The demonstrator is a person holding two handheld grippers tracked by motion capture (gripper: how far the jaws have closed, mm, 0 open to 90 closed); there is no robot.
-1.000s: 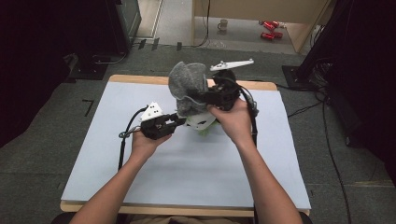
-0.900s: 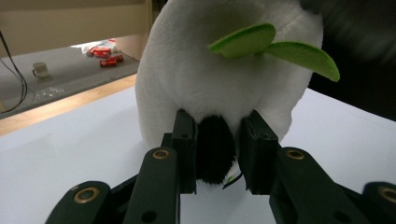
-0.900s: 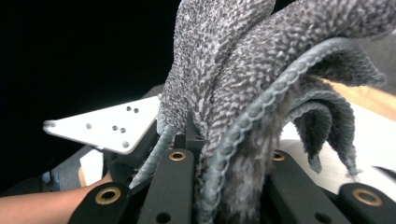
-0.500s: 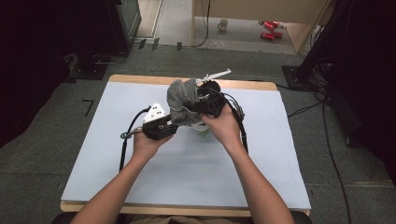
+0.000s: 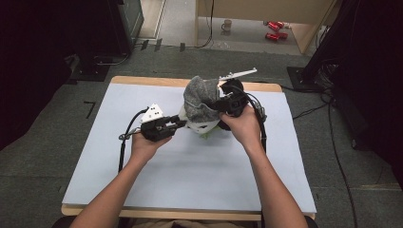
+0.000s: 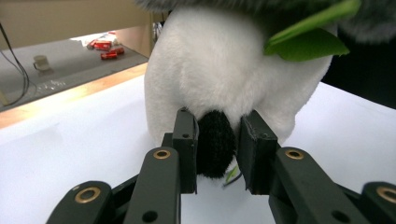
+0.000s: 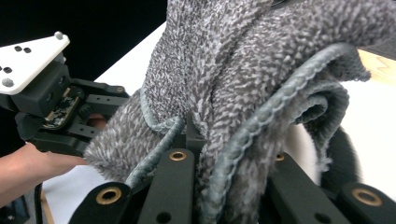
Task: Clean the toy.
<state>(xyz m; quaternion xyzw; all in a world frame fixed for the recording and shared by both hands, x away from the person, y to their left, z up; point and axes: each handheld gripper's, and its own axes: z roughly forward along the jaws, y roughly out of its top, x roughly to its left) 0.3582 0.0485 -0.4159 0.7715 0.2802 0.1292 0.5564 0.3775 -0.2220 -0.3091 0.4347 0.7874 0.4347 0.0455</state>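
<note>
Towel (image 5: 202, 97), pinched in right gripper (image 7: 224, 154): lower evenly over plush (image 6: 224, 79) (left gripper (image 6: 217, 154) clamping its black foot).

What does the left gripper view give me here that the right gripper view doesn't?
Left gripper view alone: the left gripper clamped on the plush toy's black part, the toy's white body and a green leaf.
Right gripper view alone: the right gripper shut on the folded grey towel, and the left gripper's grey plate.
Both: the white table top and the towel over the toy.
</note>
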